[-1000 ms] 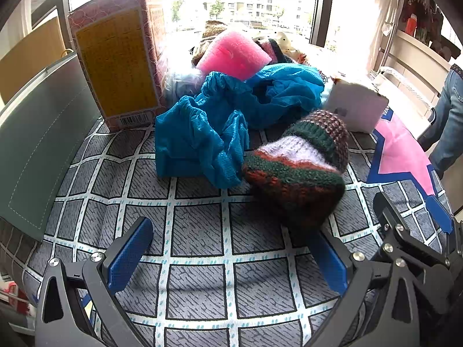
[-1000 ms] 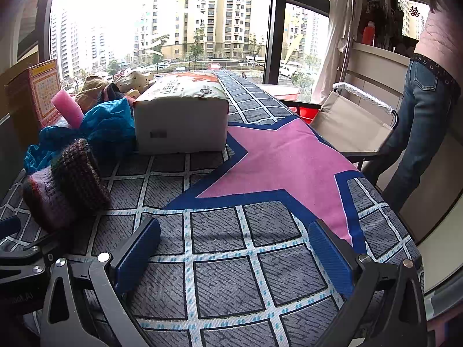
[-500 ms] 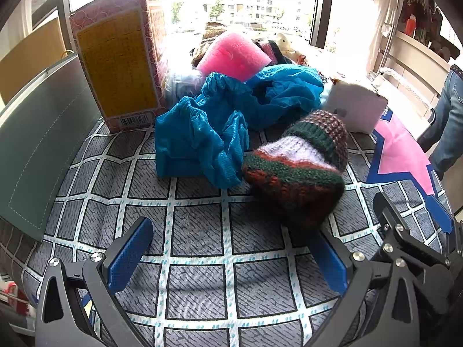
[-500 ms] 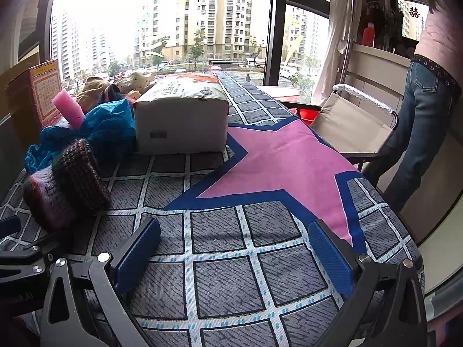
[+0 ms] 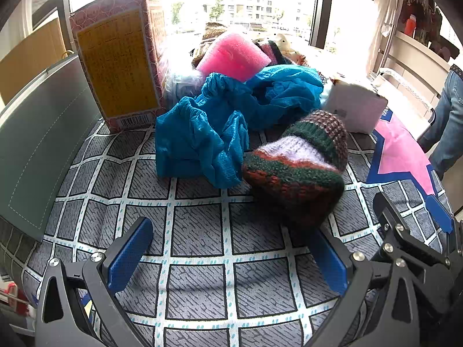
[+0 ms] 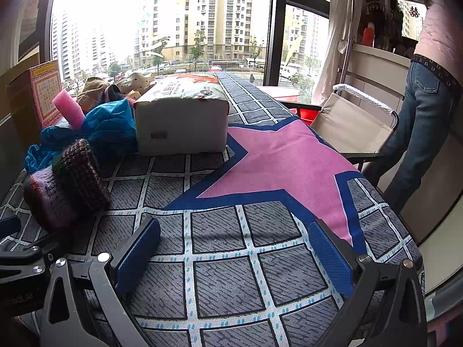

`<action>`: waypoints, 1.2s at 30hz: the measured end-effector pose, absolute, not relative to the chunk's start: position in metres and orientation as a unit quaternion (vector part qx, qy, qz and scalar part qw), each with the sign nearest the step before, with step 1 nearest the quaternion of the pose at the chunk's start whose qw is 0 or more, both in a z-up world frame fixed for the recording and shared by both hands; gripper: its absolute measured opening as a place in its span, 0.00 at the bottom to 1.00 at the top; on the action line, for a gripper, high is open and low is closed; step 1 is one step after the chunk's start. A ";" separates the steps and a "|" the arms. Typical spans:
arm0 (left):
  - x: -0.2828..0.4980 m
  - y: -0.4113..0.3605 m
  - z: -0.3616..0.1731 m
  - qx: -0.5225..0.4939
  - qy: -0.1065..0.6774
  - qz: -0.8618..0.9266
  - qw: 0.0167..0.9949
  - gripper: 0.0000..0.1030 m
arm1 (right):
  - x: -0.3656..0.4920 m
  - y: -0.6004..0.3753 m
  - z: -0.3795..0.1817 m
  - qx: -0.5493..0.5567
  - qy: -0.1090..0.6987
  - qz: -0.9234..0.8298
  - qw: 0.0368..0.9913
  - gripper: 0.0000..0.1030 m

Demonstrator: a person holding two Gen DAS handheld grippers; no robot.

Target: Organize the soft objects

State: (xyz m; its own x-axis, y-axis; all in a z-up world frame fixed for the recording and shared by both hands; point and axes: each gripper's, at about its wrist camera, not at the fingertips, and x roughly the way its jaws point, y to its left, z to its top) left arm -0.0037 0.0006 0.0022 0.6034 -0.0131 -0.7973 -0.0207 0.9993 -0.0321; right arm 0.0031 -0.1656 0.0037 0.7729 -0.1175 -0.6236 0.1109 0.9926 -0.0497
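Worktop [image 5: 202, 231]: grid-patterned cover. Left gripper [image 5: 228, 253]: fingers spread wide, grasping nothing, low over the cover. Right gripper [image 6: 234, 253]: fingers likewise released. Knit hat [image 5: 298, 164]: lies just ahead of the left gripper's right finger, touching blue cloth [image 5: 208, 138]. Behind: pink foam [image 5: 234, 56], box [image 5: 118, 63], white pack [image 6: 182, 115].

Striped knit hat [image 5: 301, 162] in green, orange, lavender and brown, lying on its side just ahead of the left claw [image 5: 228, 256], toward its right finger. Crumpled blue cloth [image 5: 228, 121] heaped beyond, touching the hat. Pink foam piece [image 5: 233, 56] resting on top of the pile, farther back, tilted.
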 end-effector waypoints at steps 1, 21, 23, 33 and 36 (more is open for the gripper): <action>-0.004 0.001 0.002 -0.019 0.445 0.002 0.895 1.00 | 0.003 -0.166 0.004 -0.005 0.331 -0.061 0.942 1.00; -0.004 0.001 0.003 -0.018 0.444 0.003 0.896 1.00 | 0.003 -0.166 0.004 -0.005 0.331 -0.060 0.942 1.00; -0.005 0.001 0.002 -0.018 0.444 0.003 0.896 1.00 | 0.003 -0.166 0.004 -0.005 0.331 -0.060 0.942 1.00; -0.006 0.001 0.003 -0.017 0.444 0.004 0.896 1.00 | 0.003 -0.166 0.004 -0.005 0.330 -0.060 0.942 1.00; -0.006 0.001 0.003 -0.018 0.443 0.004 0.896 1.00 | 0.003 -0.166 0.004 -0.004 0.330 -0.060 0.942 1.00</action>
State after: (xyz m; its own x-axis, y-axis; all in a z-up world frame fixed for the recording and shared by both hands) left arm -0.0057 0.0014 0.0035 0.6071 -0.0091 -0.7946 -0.0236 0.9993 -0.0295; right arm 0.0032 -0.1658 0.0038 0.7743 -0.1167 -0.6219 0.1108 0.9927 -0.0483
